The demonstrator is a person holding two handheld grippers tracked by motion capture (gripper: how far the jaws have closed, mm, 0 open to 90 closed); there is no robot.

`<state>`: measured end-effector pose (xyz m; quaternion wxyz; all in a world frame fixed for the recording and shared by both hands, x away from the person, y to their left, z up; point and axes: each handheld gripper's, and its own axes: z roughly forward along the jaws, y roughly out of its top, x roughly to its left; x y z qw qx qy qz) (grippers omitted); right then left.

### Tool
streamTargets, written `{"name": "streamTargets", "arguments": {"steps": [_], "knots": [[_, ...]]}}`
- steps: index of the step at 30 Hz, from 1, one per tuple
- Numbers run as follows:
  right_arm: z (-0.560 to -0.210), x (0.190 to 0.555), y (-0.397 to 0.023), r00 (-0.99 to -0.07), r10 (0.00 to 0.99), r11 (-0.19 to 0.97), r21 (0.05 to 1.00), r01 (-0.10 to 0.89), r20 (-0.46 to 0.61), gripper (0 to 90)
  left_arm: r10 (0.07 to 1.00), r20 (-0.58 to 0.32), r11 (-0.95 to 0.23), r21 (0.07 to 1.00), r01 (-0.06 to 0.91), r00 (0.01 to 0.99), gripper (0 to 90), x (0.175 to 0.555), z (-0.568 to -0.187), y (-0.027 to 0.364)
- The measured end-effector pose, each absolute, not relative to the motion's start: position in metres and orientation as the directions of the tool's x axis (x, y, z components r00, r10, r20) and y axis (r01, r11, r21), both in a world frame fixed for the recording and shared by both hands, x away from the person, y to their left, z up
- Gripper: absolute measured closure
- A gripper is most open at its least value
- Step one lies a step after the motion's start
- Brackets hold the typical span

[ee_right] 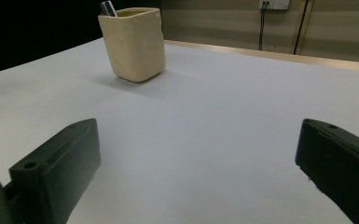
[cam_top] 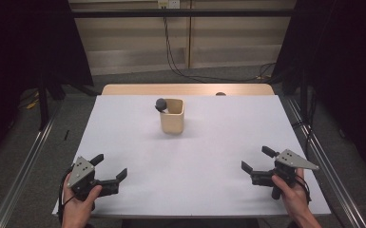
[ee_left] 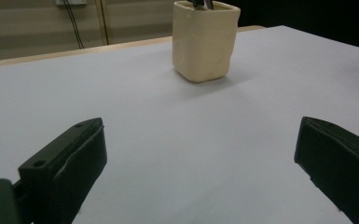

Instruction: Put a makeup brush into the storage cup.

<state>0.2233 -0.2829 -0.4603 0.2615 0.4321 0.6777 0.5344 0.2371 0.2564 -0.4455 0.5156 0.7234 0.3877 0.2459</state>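
A cream square cup (cam_top: 172, 116) stands upright toward the back middle of the white table (cam_top: 195, 152). A dark round-headed item (cam_top: 161, 103) pokes out of its left side. The same cup (ee_left: 205, 39) appears ahead in the left gripper view, and the cup (ee_right: 133, 43) with a metal tip (ee_right: 107, 8) above its rim appears in the right gripper view. My left gripper (cam_top: 109, 167) rests near the front left corner, open and empty. At the front right, my right gripper (cam_top: 257, 159) is open too, nothing between its jaws. Both are far from the cup.
The table's wooden far edge (cam_top: 187, 89) shows behind the white top, with a small dark object (cam_top: 220, 94) on it. Metal rails (cam_top: 26, 161) run along both sides on the floor. Cables (cam_top: 176, 66) hang from a wall socket at the back.
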Motion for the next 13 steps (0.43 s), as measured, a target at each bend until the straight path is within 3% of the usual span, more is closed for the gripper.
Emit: {"name": "streamTargets", "arguments": {"steps": [4, 13], "knots": [[-0.4597, 0.2221, -0.2818, -0.498, 0.861, 0.06, 0.952, 0.301, 0.102, 0.0, 0.839, -0.073, -0.127, 0.937, 0.325, 0.54, 1.5, 0.235, -0.4455, 0.262], [-0.4605, 0.2233, -0.2816, -0.503, 0.859, 0.073, 0.95, 0.303, 0.095, 0.0, 0.829, -0.069, -0.152, 0.927, 0.343, 0.555, 1.3, 0.2354, -0.4458, 0.2608]]}}
